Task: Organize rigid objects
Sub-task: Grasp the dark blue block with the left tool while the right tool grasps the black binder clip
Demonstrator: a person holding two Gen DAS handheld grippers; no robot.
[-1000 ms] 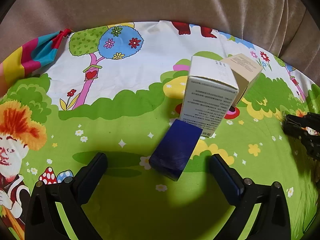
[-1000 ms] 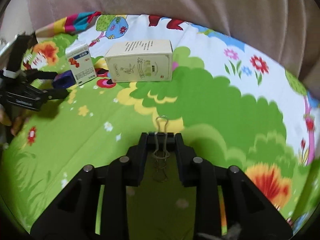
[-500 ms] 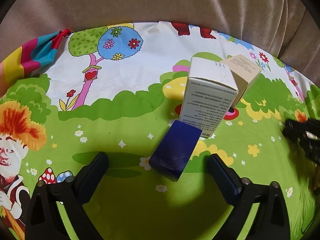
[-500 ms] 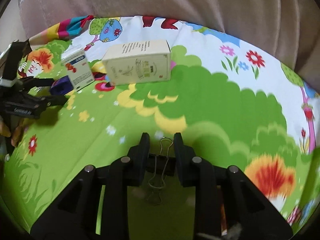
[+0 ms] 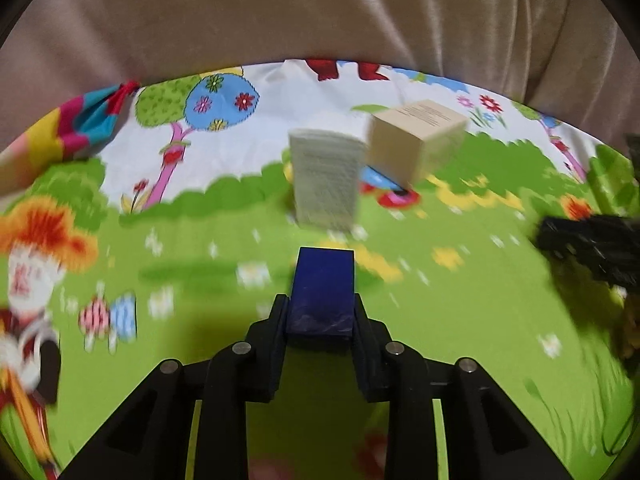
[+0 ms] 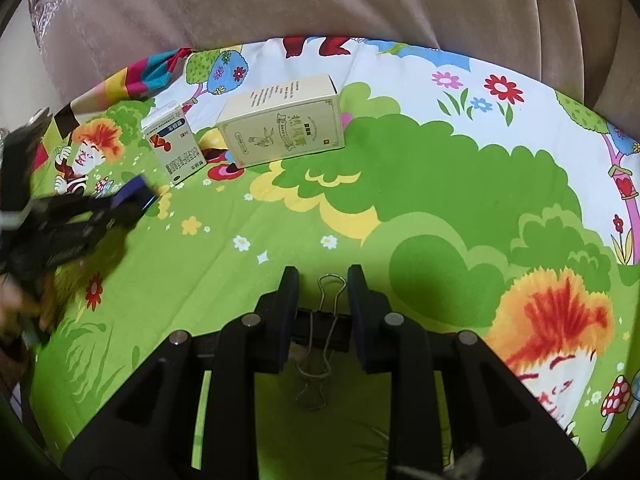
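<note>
Carrying blue box [image 5: 322,292] clamped in left gripper [image 5: 320,320] and binder clip [image 6: 325,324] pinched in right gripper [image 6: 323,296], needing placement near white carton [image 5: 325,178] at 12 o'clock.

home | beige sofa cushions [image 6: 320,0] | children's cartoon-print cloth [image 6: 440,184] spread over seat

Left gripper [image 5: 321,312]: jaws closed against both sides of a blue block [image 5: 323,292], carried just above the surface. Right gripper [image 6: 323,286]: jaws narrowed around a binder clip [image 6: 320,330], gripping its black body.
</note>
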